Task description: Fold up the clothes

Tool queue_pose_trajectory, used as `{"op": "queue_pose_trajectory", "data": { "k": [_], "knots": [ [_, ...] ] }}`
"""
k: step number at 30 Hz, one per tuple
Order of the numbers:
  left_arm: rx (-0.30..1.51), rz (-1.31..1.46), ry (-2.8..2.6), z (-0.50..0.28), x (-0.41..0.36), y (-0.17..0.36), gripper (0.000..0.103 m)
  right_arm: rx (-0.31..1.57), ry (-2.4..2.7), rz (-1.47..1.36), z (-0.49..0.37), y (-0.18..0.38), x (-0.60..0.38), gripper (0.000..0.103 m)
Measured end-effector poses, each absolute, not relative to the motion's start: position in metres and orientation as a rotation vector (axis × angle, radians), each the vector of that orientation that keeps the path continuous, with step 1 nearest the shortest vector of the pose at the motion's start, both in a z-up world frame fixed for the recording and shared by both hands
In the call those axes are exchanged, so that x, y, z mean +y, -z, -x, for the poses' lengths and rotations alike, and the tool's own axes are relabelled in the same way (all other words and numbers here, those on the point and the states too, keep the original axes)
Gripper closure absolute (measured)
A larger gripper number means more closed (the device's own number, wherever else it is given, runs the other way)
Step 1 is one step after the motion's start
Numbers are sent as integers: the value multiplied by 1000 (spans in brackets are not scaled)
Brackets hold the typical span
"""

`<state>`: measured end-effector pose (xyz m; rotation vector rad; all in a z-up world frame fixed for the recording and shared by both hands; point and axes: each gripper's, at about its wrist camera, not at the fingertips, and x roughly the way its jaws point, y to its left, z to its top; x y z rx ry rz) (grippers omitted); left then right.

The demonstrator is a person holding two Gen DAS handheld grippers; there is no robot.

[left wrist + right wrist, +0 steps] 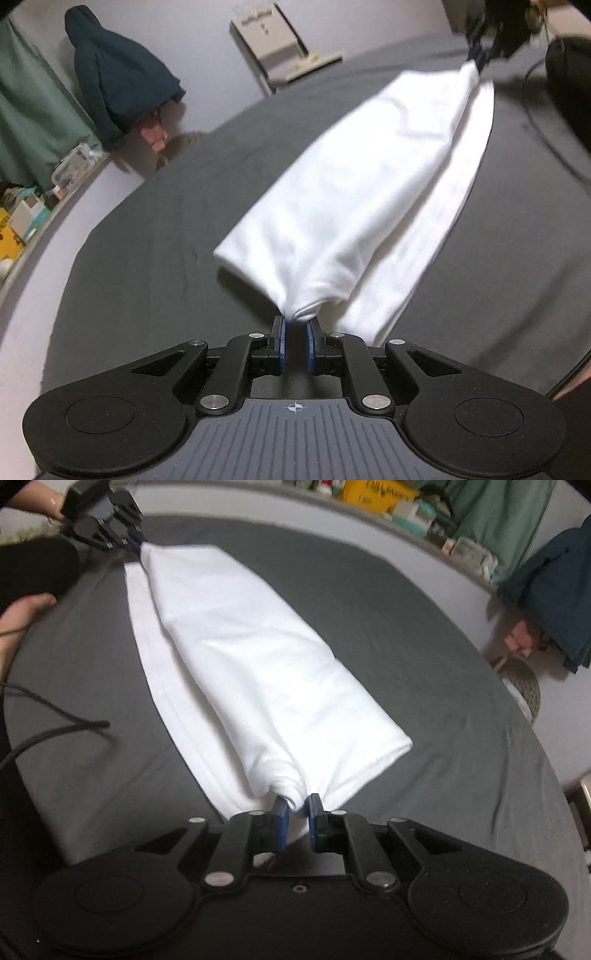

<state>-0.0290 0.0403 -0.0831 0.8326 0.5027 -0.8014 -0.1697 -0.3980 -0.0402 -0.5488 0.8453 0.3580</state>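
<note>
White garment [354,192] lies folded lengthwise on the dark grey bed sheet [155,236], running from lower centre to upper right in the left wrist view and from lower centre to upper left in the right wrist view [251,672]. Top layer is doubled over a narrower strip of the same cloth lying flat beneath it.

Left gripper [295,325]: blue pads slightly apart, a bunched corner of the cloth sits at the tips, looks loose rather than pinched. It also shows in the upper left of the right wrist view [136,541], at the far end of the cloth.

Right gripper [297,806]: same story, pads a little apart with the bunched end between them, not visibly squeezed. Seen in the upper right of the left wrist view [480,59], blurred.

Black cable [55,731] trails over the sheet at left. Dark blue hoodie [118,77] hangs on the wall, upper left.
</note>
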Motion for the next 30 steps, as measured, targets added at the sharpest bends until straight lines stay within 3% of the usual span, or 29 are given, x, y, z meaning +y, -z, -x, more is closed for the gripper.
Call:
{"op": "queue_pose_trajectory", "data": {
  "k": [4,10,11,12,14,15,25,27,29,30],
  "knots": [
    [443,-930,770,49,39,76,92,850,-360,619,182,29,-384,69],
    [374,-990,770,59,19,60,91,830,-363,655,185,15,-350,57],
    [353,-996,763,61,17,58,85,839,-360,669,183,17,-342,57],
    [333,-1002,755,63,16,56,77,847,-360,688,181,19,-336,57],
    [296,-1025,725,69,16,51,11,866,-356,736,179,26,-327,57],
    [279,-1030,719,73,18,49,3,873,-349,754,177,29,-324,57],
    [207,-1314,733,79,-20,65,2,912,-236,864,146,65,-302,55],
    [215,-1364,746,75,-32,73,13,904,-209,905,143,72,-297,57],
    [218,-1425,755,73,-40,83,42,897,-187,922,141,76,-295,78],
    [220,-1457,761,73,-44,88,47,894,-176,928,139,78,-294,80]
  ]
}}
